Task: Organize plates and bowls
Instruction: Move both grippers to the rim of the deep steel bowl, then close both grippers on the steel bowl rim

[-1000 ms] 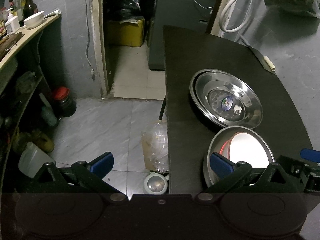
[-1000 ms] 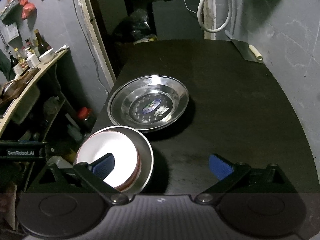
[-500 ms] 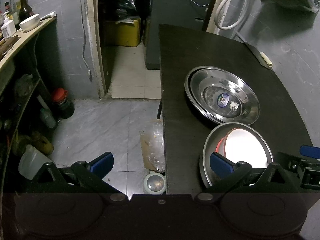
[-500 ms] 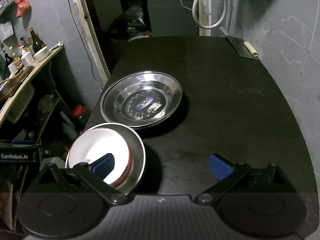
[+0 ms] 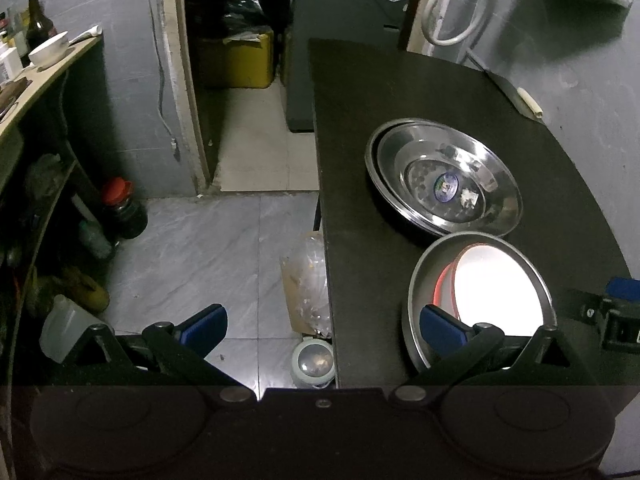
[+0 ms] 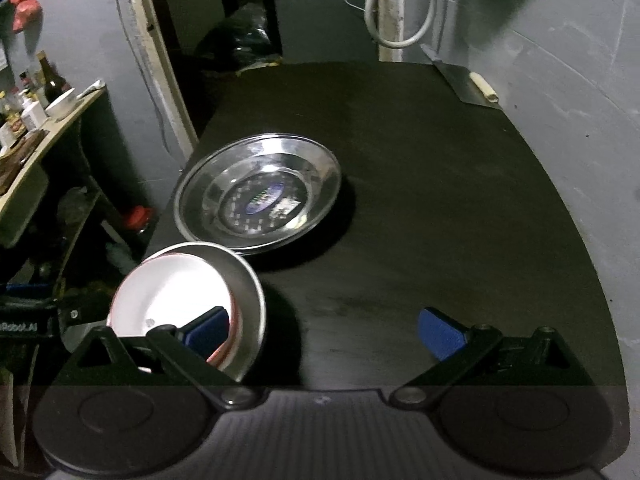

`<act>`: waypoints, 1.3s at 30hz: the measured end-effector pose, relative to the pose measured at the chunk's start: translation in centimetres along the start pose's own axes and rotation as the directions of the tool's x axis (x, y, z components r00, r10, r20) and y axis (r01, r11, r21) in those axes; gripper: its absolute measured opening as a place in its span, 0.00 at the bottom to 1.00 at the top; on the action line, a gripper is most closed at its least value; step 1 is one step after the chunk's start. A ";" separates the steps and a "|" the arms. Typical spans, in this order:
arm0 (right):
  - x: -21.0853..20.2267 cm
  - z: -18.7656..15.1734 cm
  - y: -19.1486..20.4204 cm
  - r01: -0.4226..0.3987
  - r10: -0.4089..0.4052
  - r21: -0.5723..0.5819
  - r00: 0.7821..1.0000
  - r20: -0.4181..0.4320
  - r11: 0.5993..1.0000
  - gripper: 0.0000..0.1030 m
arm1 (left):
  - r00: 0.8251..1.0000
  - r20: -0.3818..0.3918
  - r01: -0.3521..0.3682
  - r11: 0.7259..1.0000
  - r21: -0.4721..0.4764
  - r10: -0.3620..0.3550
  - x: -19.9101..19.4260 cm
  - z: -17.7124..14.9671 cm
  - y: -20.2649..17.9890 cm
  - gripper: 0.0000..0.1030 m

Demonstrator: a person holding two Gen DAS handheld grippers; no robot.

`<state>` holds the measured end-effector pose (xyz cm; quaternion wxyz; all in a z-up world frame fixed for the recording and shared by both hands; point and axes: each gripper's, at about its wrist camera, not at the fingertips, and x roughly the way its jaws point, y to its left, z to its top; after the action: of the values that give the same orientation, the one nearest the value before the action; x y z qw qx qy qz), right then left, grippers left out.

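Two steel plates (image 5: 444, 184) sit nested at centre right of your left wrist view on the black counter (image 6: 420, 168); below them a white bowl (image 5: 496, 284) rests in a steel bowl (image 6: 250, 296), so stacking seems mostly done. Your left gripper (image 5: 322, 322) straddles the counter's edge, jaws wide and empty; your right gripper (image 6: 324, 330) hovers low, jaws equally wide, holding nothing.
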<state>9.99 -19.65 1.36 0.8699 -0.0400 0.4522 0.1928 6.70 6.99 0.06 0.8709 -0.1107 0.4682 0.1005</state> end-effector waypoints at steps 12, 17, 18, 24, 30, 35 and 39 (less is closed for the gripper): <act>1.5 -0.1 0.0 0.021 -0.022 -0.008 0.997 -0.076 1.000 1.00 | 0.999 -0.049 0.017 0.999 0.050 -0.014 1.3 0.0 -0.9 0.99; 1.9 -0.2 0.0 0.016 -0.018 -0.016 0.996 -0.090 1.000 1.00 | 0.999 -0.046 -0.004 0.996 0.085 0.007 1.6 -0.1 -1.4 0.96; 2.1 -0.2 0.0 0.015 -0.017 -0.018 0.995 -0.096 1.000 1.00 | 0.999 -0.047 -0.004 0.996 0.093 0.009 1.7 -0.1 -1.5 0.94; 2.6 -0.1 0.2 -0.003 -0.001 -0.031 0.993 -0.119 1.000 0.95 | 0.998 -0.056 0.020 0.989 0.144 -0.012 1.8 -0.2 -2.4 0.76; 2.7 -0.1 0.6 -0.054 0.047 -0.047 0.990 -0.130 0.997 0.78 | 0.995 -0.059 0.087 0.988 0.131 -0.080 1.8 -0.2 -2.5 0.55; 2.8 0.0 0.1 -0.106 0.103 -0.015 0.985 -0.136 0.994 0.68 | 0.988 -0.074 0.145 0.985 0.095 -0.138 1.9 -0.1 -2.3 0.42; 2.7 0.0 0.1 -0.157 0.154 -0.005 0.978 -0.137 0.988 0.51 | 0.984 -0.077 0.164 0.982 0.089 -0.158 1.8 0.0 -2.5 0.29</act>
<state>11.33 -18.72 -0.73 0.8188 -0.0247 0.5109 0.2607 8.37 4.76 -1.26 0.8636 -0.1103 0.4919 0.0035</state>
